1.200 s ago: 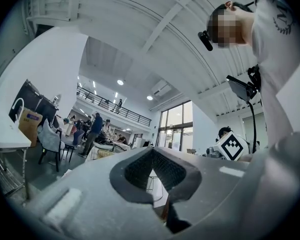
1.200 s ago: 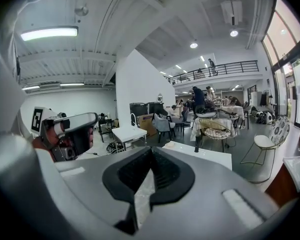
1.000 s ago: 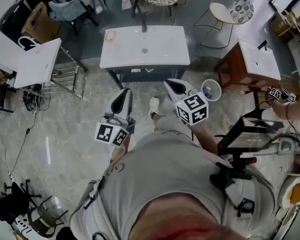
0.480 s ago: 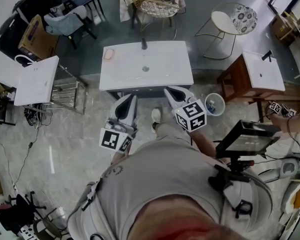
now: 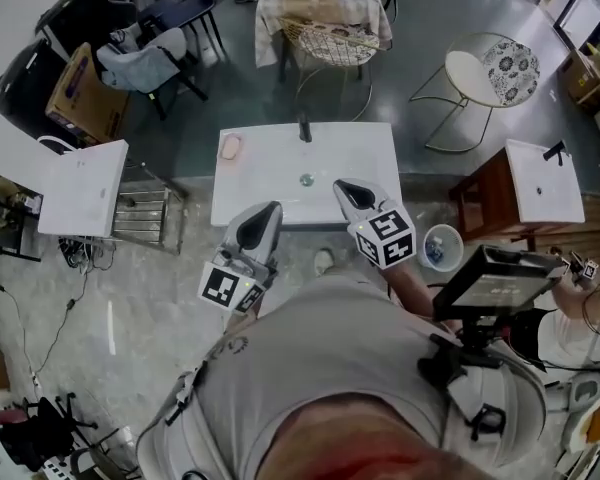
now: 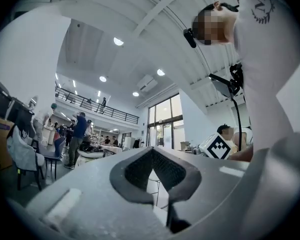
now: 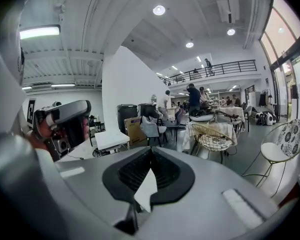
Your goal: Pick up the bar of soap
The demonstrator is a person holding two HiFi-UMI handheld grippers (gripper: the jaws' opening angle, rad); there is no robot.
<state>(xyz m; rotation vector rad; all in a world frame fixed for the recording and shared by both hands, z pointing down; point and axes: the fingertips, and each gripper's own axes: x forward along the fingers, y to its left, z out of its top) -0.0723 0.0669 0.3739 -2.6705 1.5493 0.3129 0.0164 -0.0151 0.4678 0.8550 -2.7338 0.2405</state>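
The pink bar of soap (image 5: pixel 231 146) lies at the far left corner of the white sink top (image 5: pixel 365 153), in the head view only. My left gripper (image 5: pixel 261 215) hangs over the top's near edge, shut and holding nothing, well short and right of the soap. My right gripper (image 5: pixel 347 188) is over the basin's right side, also shut and empty. In the left gripper view the left gripper (image 6: pixel 152 150) points up into the hall, its jaws meeting at the tips. In the right gripper view the right gripper (image 7: pixel 151 150) also has its jaw tips touching. Neither gripper view shows the soap.
A dark faucet (image 5: pixel 304 131) stands at the back of the basin, with the drain (image 5: pixel 306 179) in front of it. A white slab on a rack (image 5: pixel 80 186) is to the left. A wooden vanity (image 5: pixel 543 180) and small bin (image 5: pixel 444 246) are to the right. A wire chair (image 5: pixel 338 43) stands behind.
The view has closed in on the sink top, which sits lower in the frame. Both grippers, before over the floor, now reach over its near edge. The jaws stay shut.
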